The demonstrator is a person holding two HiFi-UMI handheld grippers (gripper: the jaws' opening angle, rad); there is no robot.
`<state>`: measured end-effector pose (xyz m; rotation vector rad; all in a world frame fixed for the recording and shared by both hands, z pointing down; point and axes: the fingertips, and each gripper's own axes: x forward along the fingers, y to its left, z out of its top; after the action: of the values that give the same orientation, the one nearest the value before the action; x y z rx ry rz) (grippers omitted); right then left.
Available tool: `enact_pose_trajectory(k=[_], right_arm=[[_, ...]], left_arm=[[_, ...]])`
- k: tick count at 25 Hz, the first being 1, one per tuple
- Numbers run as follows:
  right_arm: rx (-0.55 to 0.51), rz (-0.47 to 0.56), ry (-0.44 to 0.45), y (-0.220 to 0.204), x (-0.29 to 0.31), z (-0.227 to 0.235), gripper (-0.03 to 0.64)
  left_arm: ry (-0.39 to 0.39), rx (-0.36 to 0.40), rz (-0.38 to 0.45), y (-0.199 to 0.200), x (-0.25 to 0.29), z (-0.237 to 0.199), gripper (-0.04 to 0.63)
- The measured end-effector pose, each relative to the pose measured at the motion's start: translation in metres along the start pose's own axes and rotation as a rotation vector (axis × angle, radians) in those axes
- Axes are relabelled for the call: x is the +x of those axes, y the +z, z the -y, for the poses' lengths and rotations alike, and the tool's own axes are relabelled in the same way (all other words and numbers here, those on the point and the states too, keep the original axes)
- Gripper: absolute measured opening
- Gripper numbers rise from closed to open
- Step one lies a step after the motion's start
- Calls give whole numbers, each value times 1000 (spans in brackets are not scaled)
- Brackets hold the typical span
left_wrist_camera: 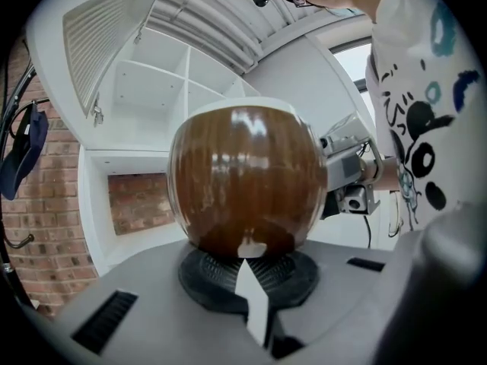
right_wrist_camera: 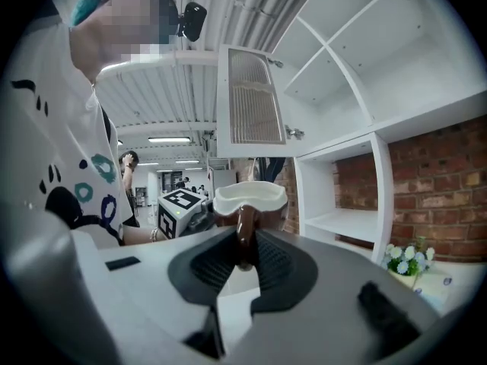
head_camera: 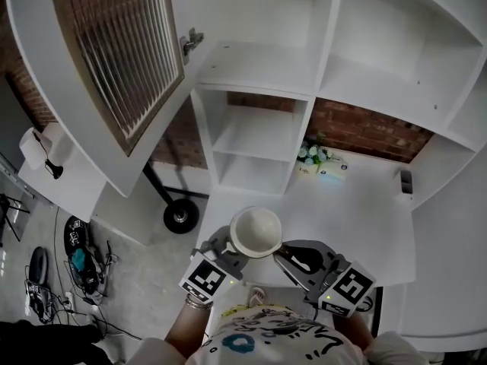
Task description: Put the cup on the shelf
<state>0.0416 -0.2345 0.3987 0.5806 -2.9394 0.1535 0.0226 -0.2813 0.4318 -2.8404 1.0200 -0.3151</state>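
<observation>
Right gripper (right_wrist_camera: 243, 245) jaws pressed onto the brown handle (right_wrist_camera: 244, 230) of the cup (right_wrist_camera: 249, 198), white rim showing just above the pads. Left gripper (left_wrist_camera: 245, 268) jaws drawn together at the tips, only a thin slit behind them, nothing seen between. The cup's glossy brown body (left_wrist_camera: 243, 181) fills the left gripper view right at those tips; contact cannot be told. From the head view: cup (head_camera: 256, 230) upright, white inside, mouth up, held in the air between the left gripper (head_camera: 228, 251) and right gripper (head_camera: 288, 255), close to the person's chest. It hangs over the near edge of the white counter (head_camera: 342, 211), in front of the shelf unit and on none of its boards. Low shelves (head_camera: 251, 139) stand straight ahead of the cup, with larger compartments above and to the right. Cabinet door (head_camera: 114, 59) with a ribbed panel swung open at upper left. Brick wall (head_camera: 365, 131) behind the counter. Small pot of white flowers (head_camera: 313, 155) at the back of the counter, beside the low shelves, well apart from the cup. Marker cubes on both grippers, left (head_camera: 205, 277) and right (head_camera: 351, 286), nearest the person.
</observation>
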Motion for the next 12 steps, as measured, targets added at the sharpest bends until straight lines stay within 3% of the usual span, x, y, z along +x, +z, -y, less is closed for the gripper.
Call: enact_pose_trajectory(k=[12], right_arm=[[-66,67,-95,43,16,46,60]], left_arm=[[22,90,68,37,31,-52,15]])
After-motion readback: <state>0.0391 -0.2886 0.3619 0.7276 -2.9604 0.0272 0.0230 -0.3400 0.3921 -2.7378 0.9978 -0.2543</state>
